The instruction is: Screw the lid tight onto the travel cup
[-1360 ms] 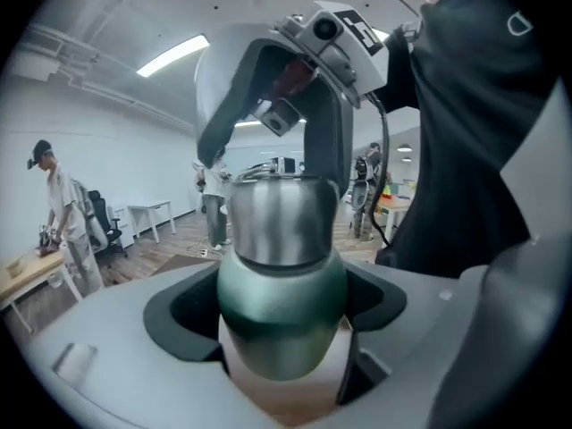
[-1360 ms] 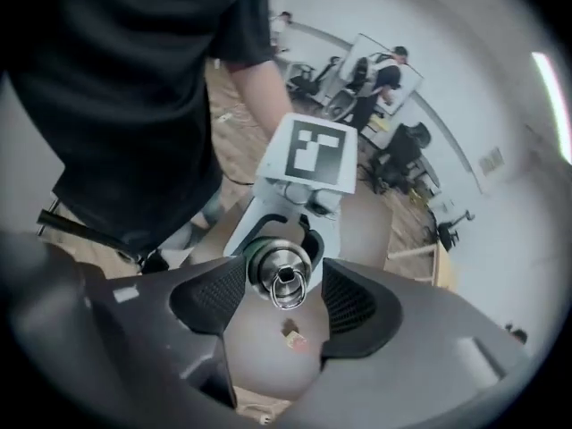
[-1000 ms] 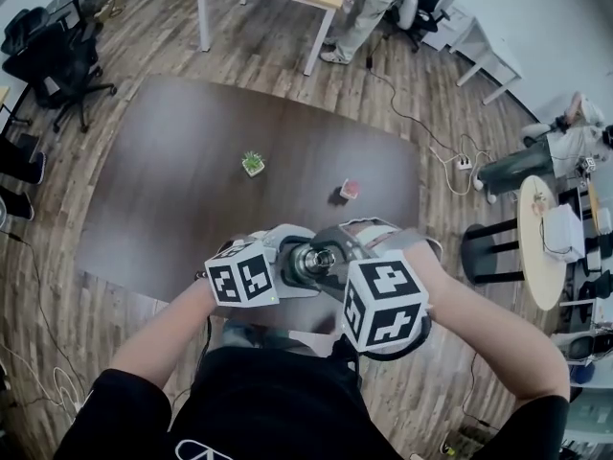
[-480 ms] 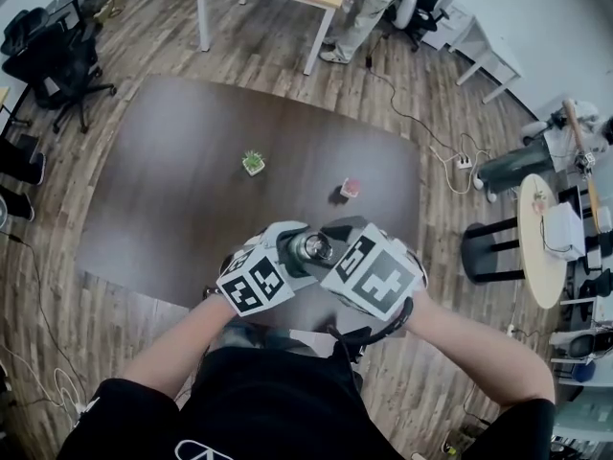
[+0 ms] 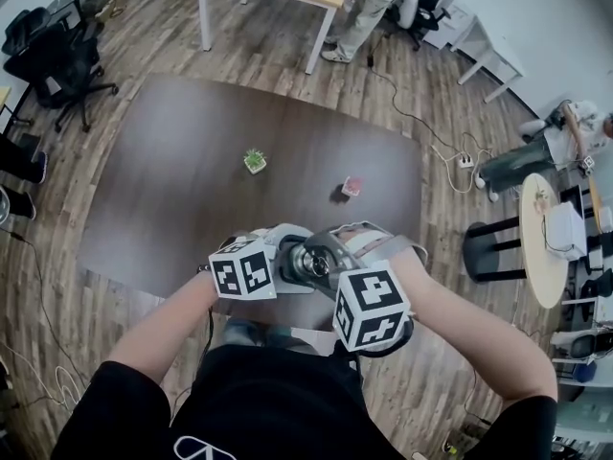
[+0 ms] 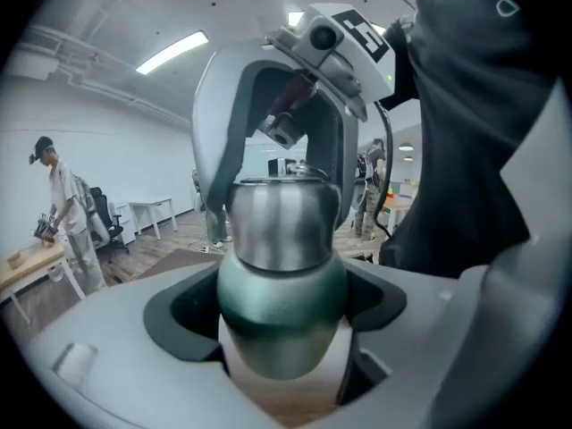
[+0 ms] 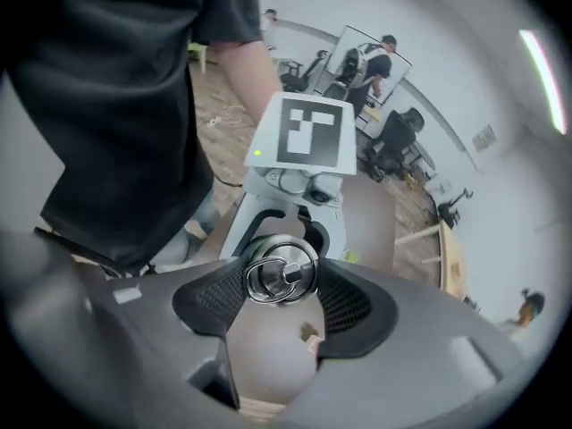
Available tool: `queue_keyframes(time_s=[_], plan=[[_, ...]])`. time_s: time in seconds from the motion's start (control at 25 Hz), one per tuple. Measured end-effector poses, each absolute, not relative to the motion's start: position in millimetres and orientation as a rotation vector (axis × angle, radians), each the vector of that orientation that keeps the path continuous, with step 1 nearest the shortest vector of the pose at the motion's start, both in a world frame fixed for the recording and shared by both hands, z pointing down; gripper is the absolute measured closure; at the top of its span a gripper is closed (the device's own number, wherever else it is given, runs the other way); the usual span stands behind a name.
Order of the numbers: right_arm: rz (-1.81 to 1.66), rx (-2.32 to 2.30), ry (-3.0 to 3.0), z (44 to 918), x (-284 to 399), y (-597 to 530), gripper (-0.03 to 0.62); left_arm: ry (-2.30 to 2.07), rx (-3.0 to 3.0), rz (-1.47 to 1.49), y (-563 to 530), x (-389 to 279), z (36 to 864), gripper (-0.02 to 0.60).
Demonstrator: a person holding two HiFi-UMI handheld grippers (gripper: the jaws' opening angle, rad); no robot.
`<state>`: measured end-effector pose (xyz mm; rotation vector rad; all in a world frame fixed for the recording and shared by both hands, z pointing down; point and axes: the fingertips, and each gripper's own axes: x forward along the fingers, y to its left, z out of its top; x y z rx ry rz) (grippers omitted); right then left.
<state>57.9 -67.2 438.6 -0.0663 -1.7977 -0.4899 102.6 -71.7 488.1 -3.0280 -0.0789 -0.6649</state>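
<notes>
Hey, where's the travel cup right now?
The travel cup is low and centre in the head view, over the near edge of the dark table, its green body in the left tongs, its lid between the right tongs.

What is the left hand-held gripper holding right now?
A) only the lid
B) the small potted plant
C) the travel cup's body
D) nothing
C: the left gripper view shows the green and steel body of the travel cup clamped in the left hand-held gripper; the potted plant stands apart on the table.
</notes>
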Motion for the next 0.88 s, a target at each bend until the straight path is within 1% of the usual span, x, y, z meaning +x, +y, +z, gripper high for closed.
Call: queue_keyframes(time_s=[0.08,0.2,0.32,0.48,0.64,0.76,0.88], plan=[[-0.316,0.051,-1.829,440.5,57.9,-76.1,0.344,0.03,-3.08,-0.658,-79.8,103.4,489.7,0.202],[-0.054,0.271,-1.808,452.7,62.8,-89.7,0.344,0.277,-3.096,-0.748,-95.4,104.8,503.9,0.204],[0.154,0.392,-1.772,459.0,65.1,-95.2,0.344,0.417,-3.087,-0.795,-101.0,108.5,512.7,0.203],[0.173,0.363,-1.807,457.1,63.9,-96.5,0.342,0.427,-3.119,-0.74,-101.7,109.0,512.6,0.202],[0.25,0.395,-1.995,442.2,62.0,-93.8,0.336,0.373,-3.073,-0.738,-101.0,102.7,510.2,0.202],[0.324,0.491,-2.096,430.0,73.5,-101.3,0.336,0.398,-3.071,-0.739,-107.8,83.2,512.9,0.202],[0.343,0.641,-2.168,425.2,96.4,-115.4,0.338,0.497,-3.096,-0.638,-120.6,62.7,498.8,0.202]])
